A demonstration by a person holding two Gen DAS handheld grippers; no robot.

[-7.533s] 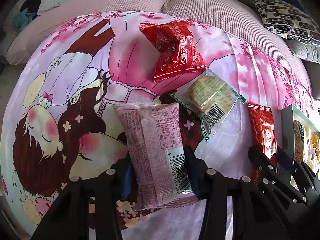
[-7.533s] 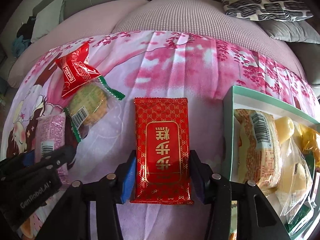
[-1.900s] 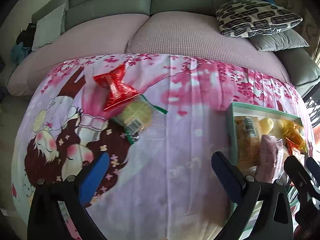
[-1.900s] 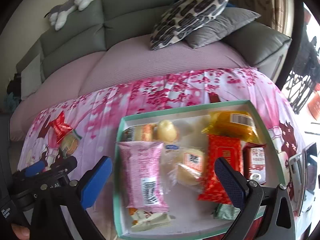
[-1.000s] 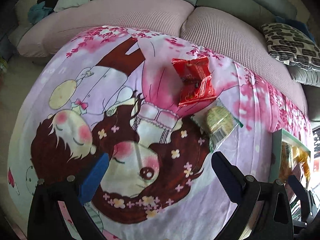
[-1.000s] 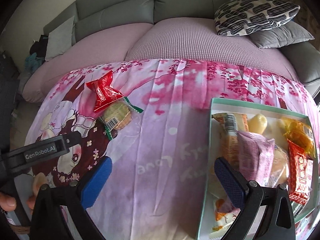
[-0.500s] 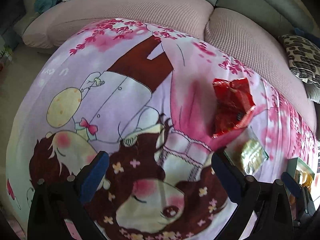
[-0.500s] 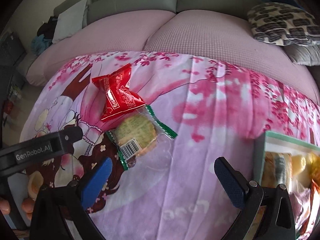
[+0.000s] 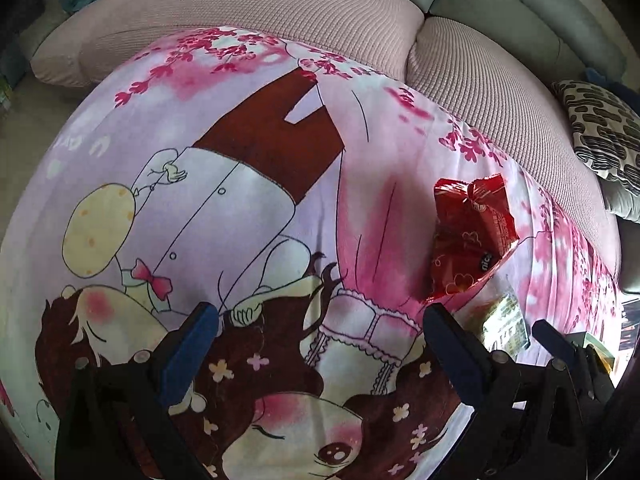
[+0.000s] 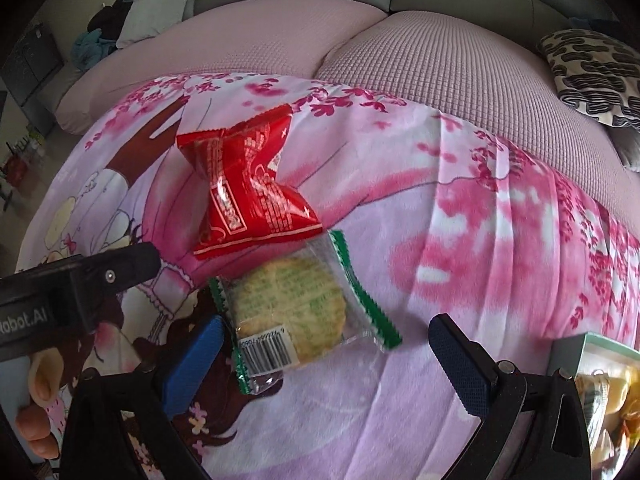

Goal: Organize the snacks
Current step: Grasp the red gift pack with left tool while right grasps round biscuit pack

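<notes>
A red snack packet lies on the pink cartoon blanket. Just below it lies a clear green-edged wrapper holding a round cookie. My right gripper stands open around the cookie's lower part, its left pad beside the barcode end. In the left wrist view the red packet lies right of centre and the cookie wrapper peeks out behind the right finger. My left gripper hangs open over bare blanket, left of both snacks. The green-rimmed box of snacks shows at the right edge.
A pink sofa cushion runs behind the blanket, with a patterned pillow at the right. The left gripper's body and a hand's fingers show at the left of the right wrist view.
Both grippers have moved left and closer to the blanket. The right one has come down around the cookie wrapper; the box has slid toward the right edge. Both stay open.
</notes>
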